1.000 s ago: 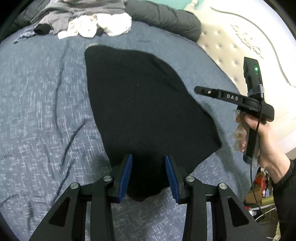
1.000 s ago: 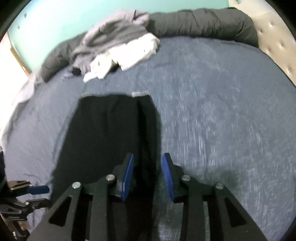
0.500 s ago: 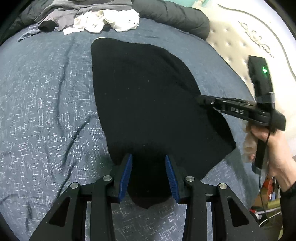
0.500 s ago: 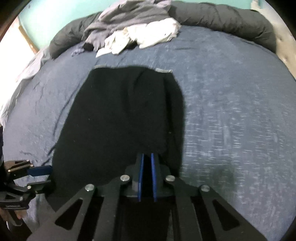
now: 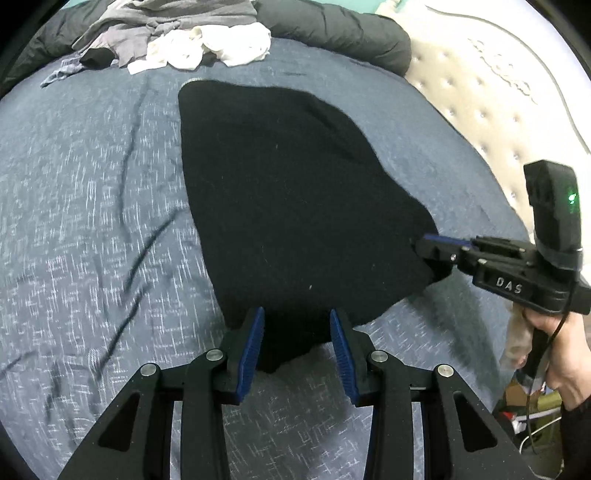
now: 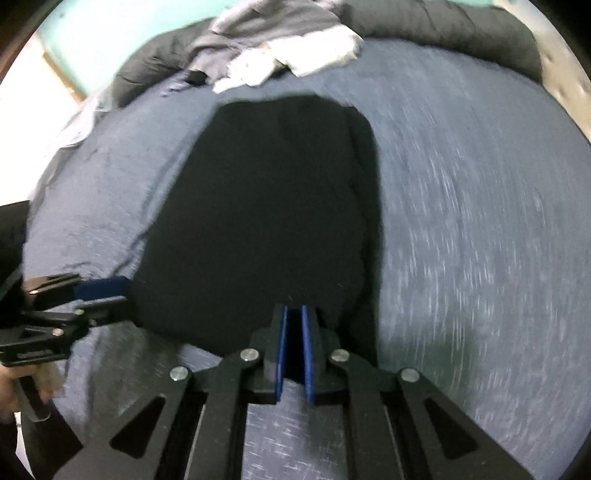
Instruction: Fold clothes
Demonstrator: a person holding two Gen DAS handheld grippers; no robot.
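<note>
On the blue-grey bed, spread flat near its middle: one black garment, near hem toward the cameras, far edge short of the clothes pile by the dark bolster. At the near right corner, right gripper with jaws pressed together on a fold of the black cloth. At the near left corner, left gripper with jaws spread, cloth lying between the blue pads but not pinched. Judged step: taking hold of the near edge at both corners ahead of a fold, though smoothing after a fold would look much the same. To do it well: close the left jaws on cloth only, none of the bed cover beneath; match the two holds in height and distance from the hem; lift both corners together and keep the edge taut, so the fabric travels as one sheet and lands square on the far edge, without dragging the far end out of line. Count: two grippers, one spread garment, one heap of grey and white clothes (number of pieces within it not readable), one bolster, one tufted headboard, one hand in the left view.
</note>
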